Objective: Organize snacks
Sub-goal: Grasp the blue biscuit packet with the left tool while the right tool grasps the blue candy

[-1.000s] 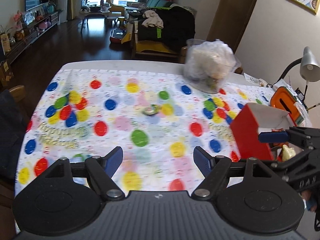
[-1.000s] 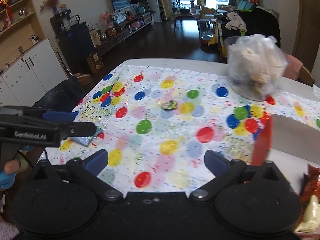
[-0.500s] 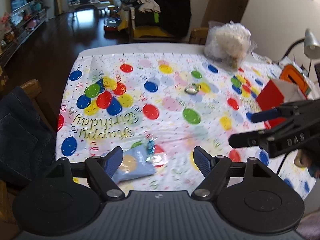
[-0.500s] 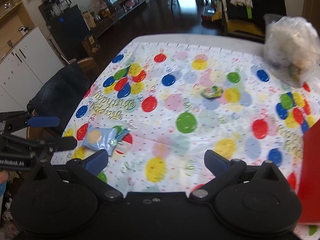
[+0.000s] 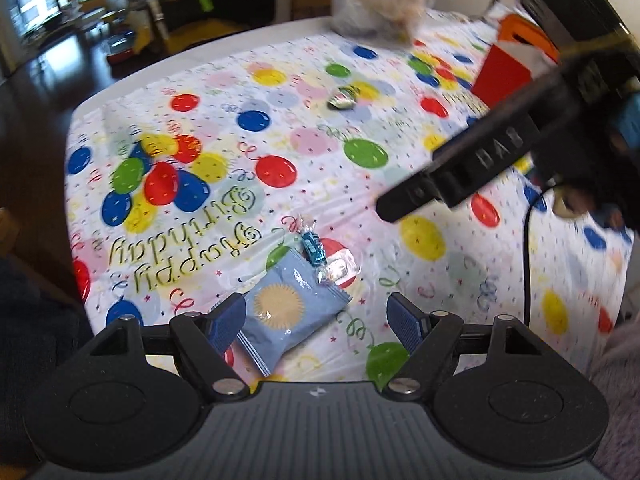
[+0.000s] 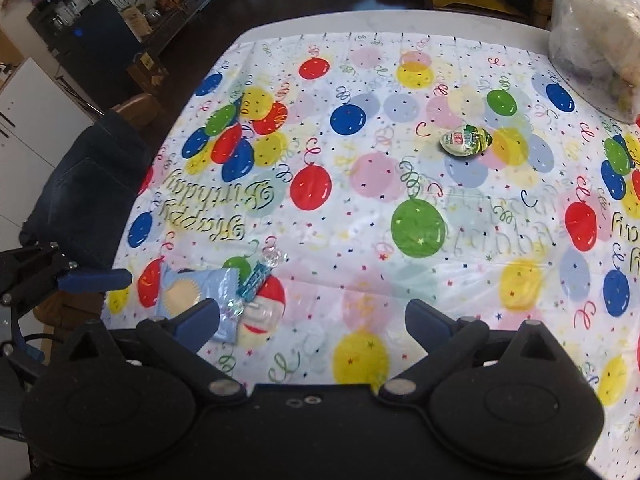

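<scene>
Snacks: three lie on the table, a blue packet, a small blue candy and a green snack, all loose and ungripped.
Table [image 6: 360,20]: its pale far edge and rounded far-left corner show beyond the cloth, with dark floor past them.
Tablecloth [image 6: 360,240]: white with coloured balloons, it covers most of the top; the middle stretch between the near snacks and the far ones is open.
Plastic bag [image 6: 596,32]: clear and bulging, it sits at the far right edge of the table.
Red box [image 5: 504,74]: it stands on the right side in the left wrist view, near the bag and well apart from the packet.
Left gripper [image 5: 316,322]: jaws spread wide and empty, low near the table's front-left edge; its left finger [image 5: 226,322] sits just beside the packet, whether touching I cannot tell.
Right gripper [image 6: 312,324]: jaws also spread and holding nothing, over the near part of the cloth.
Blue packet [image 5: 290,312]: flat by the near-left edge, between the left gripper's fingers.
Green snack [image 6: 466,141]: alone near the centre, with room all round.
Blue candy [image 5: 313,249]: twisted wrapper, touching the packet's far corner.
</scene>
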